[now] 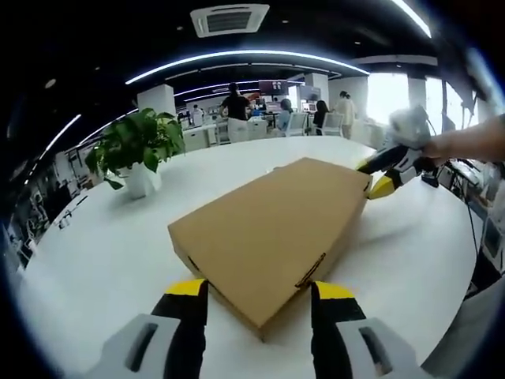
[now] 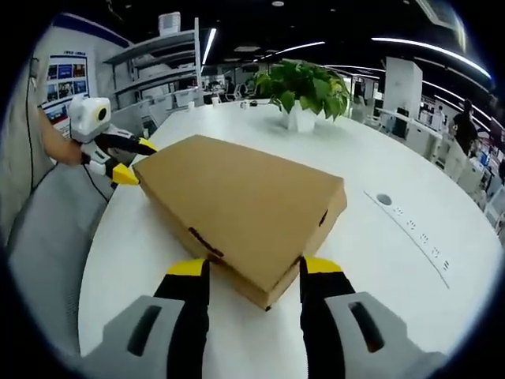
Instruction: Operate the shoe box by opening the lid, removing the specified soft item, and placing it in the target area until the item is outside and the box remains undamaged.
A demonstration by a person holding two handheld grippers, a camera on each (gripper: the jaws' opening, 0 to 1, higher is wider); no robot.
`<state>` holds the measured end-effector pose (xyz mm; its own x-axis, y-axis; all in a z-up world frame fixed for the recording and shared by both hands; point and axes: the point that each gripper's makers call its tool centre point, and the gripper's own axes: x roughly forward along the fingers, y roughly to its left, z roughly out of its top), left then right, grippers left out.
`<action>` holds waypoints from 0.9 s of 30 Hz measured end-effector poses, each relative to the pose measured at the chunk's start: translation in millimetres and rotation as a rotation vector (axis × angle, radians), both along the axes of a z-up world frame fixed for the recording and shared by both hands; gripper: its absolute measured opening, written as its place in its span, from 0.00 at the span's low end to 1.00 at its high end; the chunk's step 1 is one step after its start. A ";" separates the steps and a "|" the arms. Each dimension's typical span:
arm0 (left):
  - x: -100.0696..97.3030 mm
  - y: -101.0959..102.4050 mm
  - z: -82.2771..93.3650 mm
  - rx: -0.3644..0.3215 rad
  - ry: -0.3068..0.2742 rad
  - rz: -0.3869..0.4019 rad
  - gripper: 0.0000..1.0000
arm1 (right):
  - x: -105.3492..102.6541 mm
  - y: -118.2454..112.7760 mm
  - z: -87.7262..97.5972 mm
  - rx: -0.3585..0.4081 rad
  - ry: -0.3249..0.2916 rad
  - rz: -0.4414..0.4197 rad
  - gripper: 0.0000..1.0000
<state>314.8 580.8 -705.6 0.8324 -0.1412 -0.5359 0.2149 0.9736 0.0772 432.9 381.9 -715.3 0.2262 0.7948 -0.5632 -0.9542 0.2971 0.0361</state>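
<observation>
box: flat brown cardboard shoe box [image 1: 272, 229], lid down, on the round white table [image 1: 102, 260], away from its edges.
long axis: runs from one gripper to the other.
left gripper [image 1: 260, 294]: jaws spread, empty, straddling one end corner.
right gripper [image 2: 254, 270]: same at the opposite corner; equally near.

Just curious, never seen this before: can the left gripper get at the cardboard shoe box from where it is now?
Probably yes. The left gripper has its open jaws either side of a corner of the closed shoe box, with nothing between. The right gripper straddles the opposite corner.
</observation>
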 end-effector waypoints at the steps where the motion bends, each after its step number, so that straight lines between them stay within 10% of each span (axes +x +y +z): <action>1: -0.1 0.9 -0.1 0.008 0.002 0.001 0.54 | -1.6 0.8 -0.2 -0.001 0.002 -0.007 0.41; 27: -10.2 33.4 -2.4 -0.029 0.080 -0.109 0.50 | -43.9 15.9 -0.5 -0.052 0.034 -0.154 0.40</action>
